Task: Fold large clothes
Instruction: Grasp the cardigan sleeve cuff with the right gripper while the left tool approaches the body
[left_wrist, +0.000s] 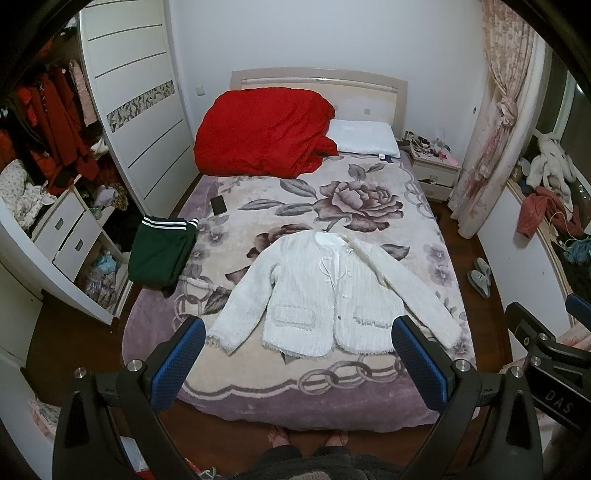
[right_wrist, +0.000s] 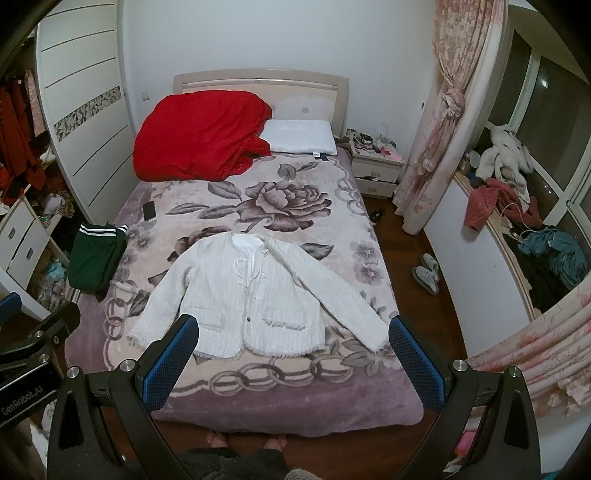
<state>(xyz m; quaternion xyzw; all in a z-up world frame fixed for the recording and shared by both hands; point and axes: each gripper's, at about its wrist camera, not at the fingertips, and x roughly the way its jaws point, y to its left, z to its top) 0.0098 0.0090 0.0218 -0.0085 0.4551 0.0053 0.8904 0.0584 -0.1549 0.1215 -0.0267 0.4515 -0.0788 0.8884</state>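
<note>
Both the left tool (left_wrist: 299, 363) and right tool (right_wrist: 293, 363) hang wide open, empty, above the fluffy white knitted cardigan (left_wrist: 325, 295); best pinch each sleeve cuff first and fold inward.

My left hand-held gripper (left_wrist: 298, 363) and right hand-held gripper (right_wrist: 293, 363) look alike: black frames, blue textured pads (left_wrist: 173, 369), silver round screws (left_wrist: 133, 366). White lettering "DAS" on the right one's side seen from left view, "GenRobot.AI" on the left one's side from right view. Dark clothing (left_wrist: 317, 465) and pinkish slippers (right_wrist: 218, 440) below.
</note>
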